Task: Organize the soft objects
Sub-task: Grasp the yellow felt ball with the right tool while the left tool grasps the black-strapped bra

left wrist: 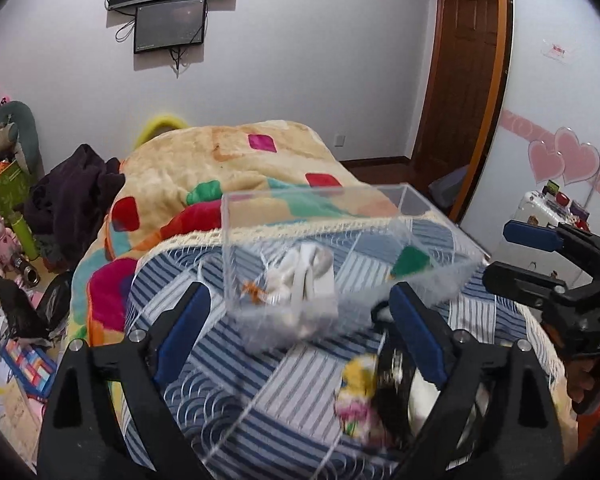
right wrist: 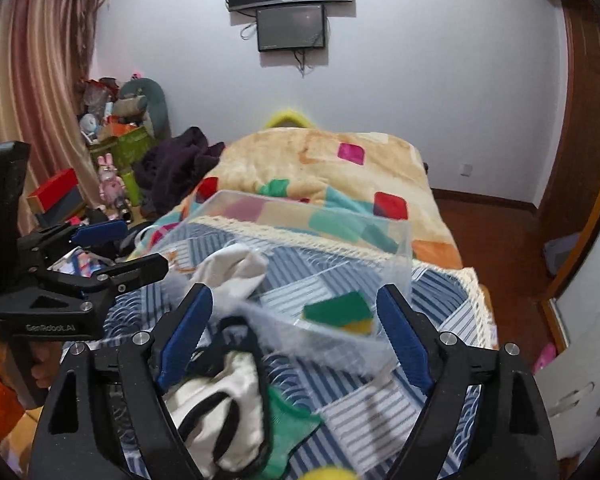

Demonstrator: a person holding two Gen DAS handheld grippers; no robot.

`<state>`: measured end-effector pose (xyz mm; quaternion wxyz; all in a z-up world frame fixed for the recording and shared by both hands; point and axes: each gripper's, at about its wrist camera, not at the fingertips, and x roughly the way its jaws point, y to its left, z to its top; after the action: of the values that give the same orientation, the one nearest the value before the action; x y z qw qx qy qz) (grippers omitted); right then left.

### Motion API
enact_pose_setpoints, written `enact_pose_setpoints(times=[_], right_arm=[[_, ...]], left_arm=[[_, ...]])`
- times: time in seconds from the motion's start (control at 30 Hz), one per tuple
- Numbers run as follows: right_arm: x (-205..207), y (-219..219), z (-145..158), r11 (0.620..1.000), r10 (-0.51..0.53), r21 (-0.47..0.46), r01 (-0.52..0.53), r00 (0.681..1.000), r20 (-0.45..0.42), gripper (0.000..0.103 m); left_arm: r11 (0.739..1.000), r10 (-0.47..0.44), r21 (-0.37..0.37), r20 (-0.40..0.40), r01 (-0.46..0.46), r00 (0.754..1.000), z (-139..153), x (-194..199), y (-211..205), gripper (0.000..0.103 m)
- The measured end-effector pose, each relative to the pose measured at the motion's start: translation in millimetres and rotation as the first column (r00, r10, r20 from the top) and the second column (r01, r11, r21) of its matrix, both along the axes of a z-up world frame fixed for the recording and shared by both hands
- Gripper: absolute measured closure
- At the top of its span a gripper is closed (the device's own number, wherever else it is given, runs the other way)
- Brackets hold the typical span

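A clear plastic box [left wrist: 340, 248] stands on the striped bedspread [left wrist: 236, 408]; it also shows in the right wrist view [right wrist: 320, 240]. Inside lie white cloth [left wrist: 304, 276] and a green-and-yellow sponge [right wrist: 340, 314]. My left gripper [left wrist: 300, 328] is open, its fingers astride the box's near side. My right gripper [right wrist: 296, 328] is open before the box's near wall. A black-trimmed white cloth [right wrist: 220, 396] and a green cloth [right wrist: 292, 424] lie under it. A yellow-pink patterned cloth [left wrist: 356, 400] lies by the left gripper's right finger.
A patchwork blanket [left wrist: 228, 164] covers the bed's far half. Dark clothes [left wrist: 72, 196] are heaped at its left. Toys and boxes [left wrist: 8, 216] clutter the floor at left. A wooden door [left wrist: 468, 80] and a white wardrobe with pink hearts [left wrist: 560, 160] stand at right.
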<state>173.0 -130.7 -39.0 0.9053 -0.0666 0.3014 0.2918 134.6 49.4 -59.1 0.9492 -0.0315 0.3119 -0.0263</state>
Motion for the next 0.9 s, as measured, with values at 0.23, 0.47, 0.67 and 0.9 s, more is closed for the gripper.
enact_pose_setpoints(times=[0.23, 0.47, 0.67, 0.9], right_arm=[[-24, -6, -21, 1.000, 0.004, -0.001, -0.004, 1.000, -0.028, 0.020], [-34, -37, -41, 0.997, -0.077, -0.005, 0.077, 0.992, -0.096, 0.020], [-43, -61, -59, 0.991, -0.131, -0.041, 0.126, 0.982, -0.134, 0.020], [-45, -73, -85, 0.989, -0.148, -0.035, 0.144, 0.966, -0.211, 0.020]], left_arm=[[0.999, -0.035, -0.022, -0.072, 0.033, 0.997, -21, -33, -10, 0.010], [0.996, -0.092, -0.017, -0.078, 0.091, 0.993, -31, -27, -42, 0.010], [0.993, -0.114, -0.040, -0.123, 0.110, 0.986, -47, -12, -54, 0.029], [0.982, -0.181, -0.075, -0.165, 0.171, 0.969, -62, -9, -65, 0.065]])
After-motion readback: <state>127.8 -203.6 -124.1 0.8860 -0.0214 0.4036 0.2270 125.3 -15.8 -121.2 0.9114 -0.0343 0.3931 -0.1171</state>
